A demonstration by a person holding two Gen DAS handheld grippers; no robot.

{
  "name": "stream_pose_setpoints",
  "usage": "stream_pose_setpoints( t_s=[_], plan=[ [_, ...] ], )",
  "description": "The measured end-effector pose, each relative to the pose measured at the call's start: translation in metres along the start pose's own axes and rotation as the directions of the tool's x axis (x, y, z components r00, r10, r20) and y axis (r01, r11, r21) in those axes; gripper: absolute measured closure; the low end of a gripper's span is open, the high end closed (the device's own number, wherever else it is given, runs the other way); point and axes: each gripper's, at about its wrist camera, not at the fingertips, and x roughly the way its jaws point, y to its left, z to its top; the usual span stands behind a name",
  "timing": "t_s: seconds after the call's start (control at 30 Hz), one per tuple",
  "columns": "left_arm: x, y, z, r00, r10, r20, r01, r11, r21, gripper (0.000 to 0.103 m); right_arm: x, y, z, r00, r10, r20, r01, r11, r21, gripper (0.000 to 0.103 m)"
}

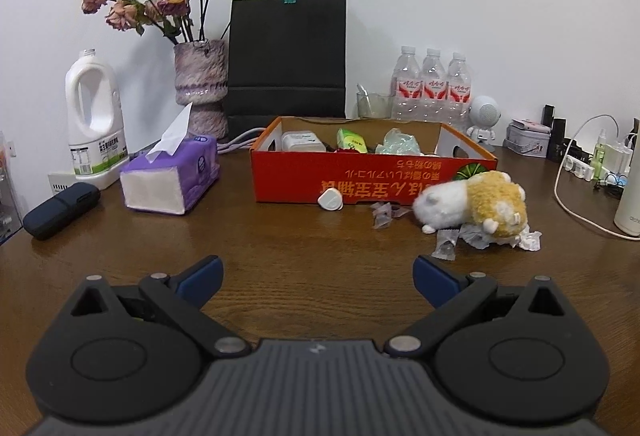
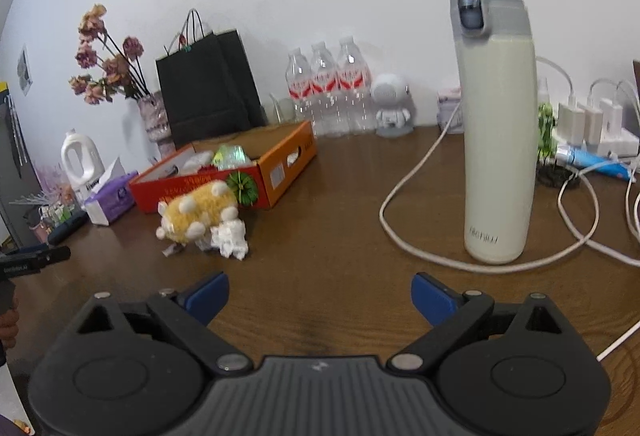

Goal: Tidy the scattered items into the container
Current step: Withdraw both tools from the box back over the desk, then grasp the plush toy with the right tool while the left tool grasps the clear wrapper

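A shallow orange cardboard box (image 1: 360, 180) (image 2: 280, 172) stands mid-table and holds a white charger, a green packet and crumpled plastic. Against its front lie a white plug (image 1: 330, 200), clear wrappers (image 1: 384, 214) and a yellow-and-white plush hamster (image 1: 472, 204) (image 2: 200, 212) resting on crumpled paper (image 1: 528, 238) (image 2: 230, 240). My left gripper (image 1: 318, 276) hovers open over bare wood, short of these items. My right gripper (image 2: 320, 294) is open too, with nothing between its blue pads, the plush ahead to its left.
A purple tissue pack (image 1: 172, 176), dark case (image 1: 60, 210), white jug (image 1: 94, 116) and vase of dried roses (image 1: 200, 84) sit left. A black bag (image 1: 286, 56) and water bottles (image 1: 432, 84) line the wall. A tall cream flask (image 2: 496, 124), white cables (image 2: 420, 236) and chargers (image 2: 592, 124) stand right.
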Motion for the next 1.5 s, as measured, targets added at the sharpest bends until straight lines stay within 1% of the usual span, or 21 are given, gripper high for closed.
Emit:
stream_pose_setpoints(
  t_s=[0.17, 0.37, 0.5, 0.57, 0.67, 0.7, 0.77, 0.83, 0.93, 1.0, 1.03, 1.07, 1.1, 1.13, 1.2, 1.27, 1.33, 1.4, 1.43, 1.47, 1.5],
  plan=[
    [0.001, 0.005, -0.001, 1.000, 0.005, -0.001, -0.005, 1.000, -0.015, 0.000, -0.015, 0.001, 0.006, 0.998, 0.024, 0.066, -0.026, 0.999, 0.028, 0.005],
    [0.004, 0.011, -0.002, 1.000, 0.009, -0.008, -0.009, 1.000, -0.030, 0.000, 0.000, 0.004, -0.003, 1.000, -0.016, -0.010, 0.016, 1.000, 0.006, 0.006],
    [0.010, 0.013, 0.003, 1.000, 0.001, -0.005, -0.001, 1.000, -0.028, 0.000, -0.012, 0.020, 0.010, 0.998, -0.011, 0.064, 0.011, 1.000, -0.002, 0.005],
    [0.018, 0.009, 0.008, 1.000, -0.017, -0.003, 0.017, 1.000, -0.014, 0.000, -0.009, 0.041, 0.024, 0.996, -0.040, 0.075, 0.041, 0.999, -0.020, 0.005],
    [0.033, 0.000, 0.015, 0.998, -0.064, 0.003, 0.064, 0.998, 0.019, 0.000, 0.014, 0.083, 0.037, 0.987, -0.137, 0.083, 0.133, 0.990, 0.048, 0.003],
    [0.040, -0.004, 0.017, 0.996, -0.084, 0.000, 0.084, 0.996, 0.031, 0.000, 0.030, 0.099, 0.038, 0.991, -0.125, 0.053, 0.122, 0.991, 0.046, 0.003],
    [0.054, -0.011, 0.019, 0.990, -0.137, -0.016, 0.137, 0.989, 0.056, 0.000, 0.064, 0.135, 0.034, 0.996, -0.082, 0.019, 0.083, 0.996, -0.035, 0.007],
    [0.064, -0.017, 0.019, 0.985, -0.168, -0.038, 0.171, 0.982, 0.076, 0.000, 0.095, 0.163, 0.032, 0.996, -0.090, 0.003, 0.090, 0.989, -0.114, 0.011],
    [0.076, -0.021, 0.016, 0.975, -0.214, -0.066, 0.219, 0.972, 0.086, 0.002, 0.135, 0.187, 0.038, 0.995, -0.099, 0.007, 0.099, 0.987, -0.126, 0.015],
    [0.083, -0.025, 0.014, 0.962, -0.255, -0.099, 0.264, 0.961, 0.084, 0.010, 0.164, 0.193, 0.041, 0.993, -0.118, -0.013, 0.114, 0.983, -0.146, 0.017],
    [0.087, -0.027, 0.014, 0.953, -0.280, -0.113, 0.290, 0.953, 0.083, 0.012, 0.176, 0.194, 0.043, 0.990, -0.135, -0.042, 0.128, 0.982, -0.139, 0.038],
    [0.092, -0.031, 0.015, 0.944, -0.305, -0.123, 0.316, 0.945, 0.086, 0.015, 0.186, 0.191, 0.044, 0.989, -0.132, -0.070, 0.123, 0.985, -0.121, 0.053],
    [0.097, -0.036, 0.016, 0.935, -0.328, -0.132, 0.342, 0.935, 0.096, 0.020, 0.193, 0.188, 0.046, 0.989, -0.121, -0.087, 0.113, 0.989, -0.098, 0.055],
    [0.103, -0.042, 0.017, 0.928, -0.346, -0.141, 0.362, 0.925, 0.111, 0.023, 0.192, 0.186, 0.048, 0.991, -0.109, -0.072, 0.103, 0.992, -0.075, 0.057],
    [0.118, -0.055, 0.020, 0.920, -0.353, -0.170, 0.377, 0.916, 0.140, 0.044, 0.183, 0.184, 0.054, 0.994, -0.097, -0.041, 0.095, 0.994, -0.055, 0.058],
    [0.132, -0.063, 0.023, 0.912, -0.358, -0.199, 0.387, 0.914, 0.127, 0.054, 0.162, 0.179, 0.060, 0.997, -0.081, 0.006, 0.081, 0.996, -0.030, 0.058],
    [0.142, -0.070, 0.025, 0.891, -0.389, -0.233, 0.420, 0.902, 0.103, 0.057, 0.138, 0.175, 0.067, 0.996, -0.070, 0.056, 0.070, 0.997, -0.010, 0.058],
    [0.146, -0.075, 0.023, 0.876, -0.408, -0.258, 0.443, 0.892, 0.093, 0.065, 0.113, 0.171, 0.071, 0.994, -0.068, 0.084, 0.068, 0.998, 0.001, 0.058],
    [0.147, -0.078, 0.022, 0.873, -0.404, -0.272, 0.443, 0.892, 0.096, 0.078, 0.102, 0.169, 0.070, 0.995, -0.064, 0.081, 0.064, 0.998, 0.001, 0.058],
    [0.146, -0.079, 0.020, 0.883, -0.388, -0.265, 0.427, 0.898, 0.106, 0.083, 0.093, 0.168, 0.068, 0.996, -0.058, 0.072, 0.058, 0.998, 0.000, 0.058],
    [0.145, -0.080, 0.019, 0.886, -0.381, -0.266, 0.420, 0.901, 0.108, 0.085, 0.086, 0.166, 0.065, 0.997, -0.054, 0.061, 0.054, 0.999, 0.003, 0.058]
  ],
)
